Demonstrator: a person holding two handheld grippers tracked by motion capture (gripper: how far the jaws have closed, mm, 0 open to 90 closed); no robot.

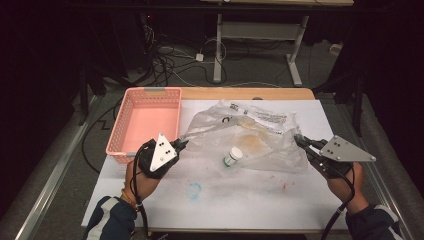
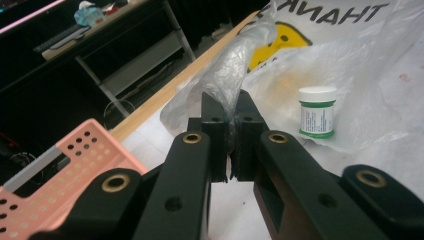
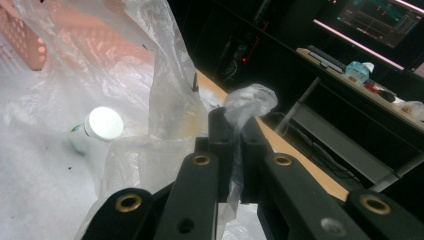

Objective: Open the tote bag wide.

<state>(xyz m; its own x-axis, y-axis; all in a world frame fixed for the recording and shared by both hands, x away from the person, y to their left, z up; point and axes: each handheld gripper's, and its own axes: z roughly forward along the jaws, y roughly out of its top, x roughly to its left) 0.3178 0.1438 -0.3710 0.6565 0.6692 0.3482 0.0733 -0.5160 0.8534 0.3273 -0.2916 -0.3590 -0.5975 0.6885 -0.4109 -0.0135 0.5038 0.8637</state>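
A clear plastic bag (image 1: 250, 132) with print on it lies spread across the white sheet (image 1: 225, 192) on the table. Inside it a small white-capped jar with a green label (image 1: 232, 156) lies near the bag's front edge. My left gripper (image 1: 181, 145) is shut on the bag's left handle (image 2: 235, 65), lifted off the table. My right gripper (image 1: 299, 140) is shut on the bag's right handle (image 3: 247, 105), the twisted plastic poking up between its jaws. The jar (image 2: 317, 111) stands out beyond the left jaws, and its white cap (image 3: 103, 123) shows through the bag film.
A pink perforated basket (image 1: 145, 122) stands at the table's left back, just behind my left gripper. The wooden table edge (image 1: 240, 93) runs along the back. A faint blue ring mark (image 1: 194, 189) is on the sheet in front.
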